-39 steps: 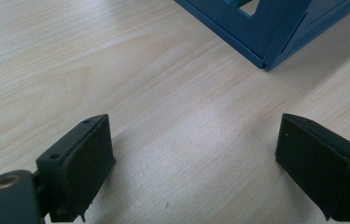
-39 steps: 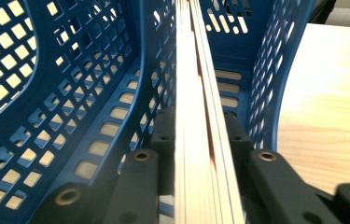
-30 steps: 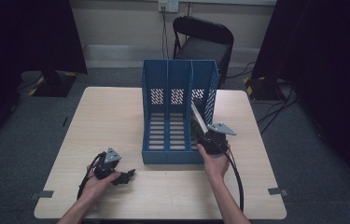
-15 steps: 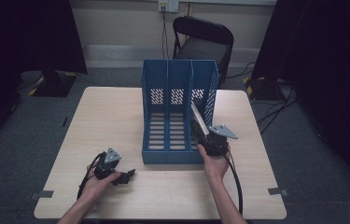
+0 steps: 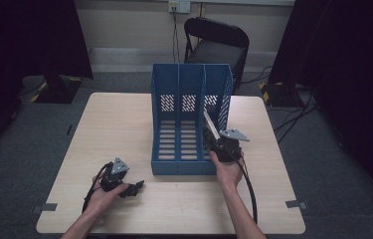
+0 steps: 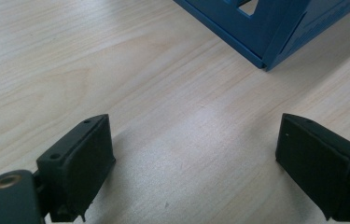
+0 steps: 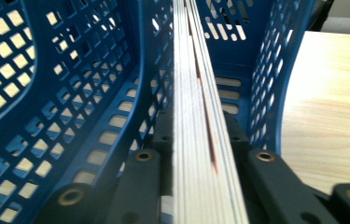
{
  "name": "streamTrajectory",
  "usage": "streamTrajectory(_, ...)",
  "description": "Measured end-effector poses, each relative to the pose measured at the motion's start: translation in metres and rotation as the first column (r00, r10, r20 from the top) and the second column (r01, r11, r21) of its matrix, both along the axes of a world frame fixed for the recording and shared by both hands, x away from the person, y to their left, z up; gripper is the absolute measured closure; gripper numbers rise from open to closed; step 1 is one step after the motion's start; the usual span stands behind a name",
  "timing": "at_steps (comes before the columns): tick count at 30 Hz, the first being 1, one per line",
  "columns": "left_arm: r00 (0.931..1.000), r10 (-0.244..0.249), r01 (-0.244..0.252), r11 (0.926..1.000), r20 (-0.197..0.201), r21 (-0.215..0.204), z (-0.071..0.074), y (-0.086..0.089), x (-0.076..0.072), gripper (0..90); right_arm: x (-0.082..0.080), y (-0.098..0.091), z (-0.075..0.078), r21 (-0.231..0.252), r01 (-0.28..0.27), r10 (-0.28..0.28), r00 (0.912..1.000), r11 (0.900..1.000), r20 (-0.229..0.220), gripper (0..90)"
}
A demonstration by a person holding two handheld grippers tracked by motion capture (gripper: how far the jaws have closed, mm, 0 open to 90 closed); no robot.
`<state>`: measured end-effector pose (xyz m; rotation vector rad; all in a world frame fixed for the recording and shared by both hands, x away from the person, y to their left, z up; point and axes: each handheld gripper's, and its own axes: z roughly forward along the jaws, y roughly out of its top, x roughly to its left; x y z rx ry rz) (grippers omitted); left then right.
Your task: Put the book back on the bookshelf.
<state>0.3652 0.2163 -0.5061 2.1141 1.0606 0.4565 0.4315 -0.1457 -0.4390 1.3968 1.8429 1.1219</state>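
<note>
Two tongs show in the high view: the right tongs [image 5: 213,135] clamp a thin book [image 5: 210,124] leaning in the right-hand slot of the blue file rack [image 5: 190,84], its jaws having just been closing onto it, while the left tongs [image 5: 133,188] rest apart on the table [image 5: 124,114]. Left gripper view: jaws wide, bare wood between, the rack's corner ahead. Right gripper view: page edges run straight ahead between both pads, slot walls either side. Judging by this, the book is gripped; next it must travel straight along the slot without snagging.
</note>
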Motion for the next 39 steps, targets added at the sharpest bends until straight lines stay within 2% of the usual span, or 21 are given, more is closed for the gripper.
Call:
streamTrajectory(4, 1.0000, 0.000, 0.000, 1.0000, 0.000, 0.000, 0.000, 0.000, 0.000, 10.6, 0.000, -0.001, 0.000, -0.007, 0.011, -0.011, 0.9999, 0.9999, -0.002, 75.9)
streamTrajectory(9, 1.0000, 0.000, 0.000, 1.0000, 0.000, 0.000, 0.000, 0.000, 0.000, 10.6, -0.001, 0.002, -0.001, -0.021, 0.043, -0.043, 0.9989, 0.9989, 0.017, 76.4)
streamTrajectory(14, 1.0000, 0.000, 0.000, 1.0000, 0.000, 0.000, 0.000, 0.000, 0.000, 10.6, -0.006, 0.008, -0.003, -0.016, 0.099, -0.099, 0.9939, 0.9949, 0.050, 76.5)
streamTrajectory(22, 1.0000, -0.001, 0.001, 1.0000, 0.000, 0.001, 0.000, 0.000, 0.000, 10.6, -0.010, 0.007, 0.000, -0.028, 0.144, -0.141, 0.9868, 0.9892, 0.079, 76.6)
streamTrajectory(28, 1.0000, -0.001, 0.001, 1.0000, 0.000, 0.001, 0.000, 0.000, 0.000, 10.6, -0.012, 0.006, 0.002, -0.031, 0.205, -0.201, 0.9736, 0.9783, 0.109, 76.7)
streamTrajectory(31, 1.0000, -0.001, 0.001, 1.0000, 0.000, 0.001, 0.000, 0.000, 0.000, 10.6, -0.013, 0.007, 0.001, -0.060, 0.217, -0.209, 0.9702, 0.9742, 0.123, 76.6)
streamTrajectory(39, 1.0000, -0.001, 0.001, 1.0000, 0.000, 0.001, 0.000, 0.000, 0.000, 10.6, -0.014, 0.003, -0.006, -0.028, 0.268, -0.263, 0.9582, 0.9630, 0.112, 76.5)
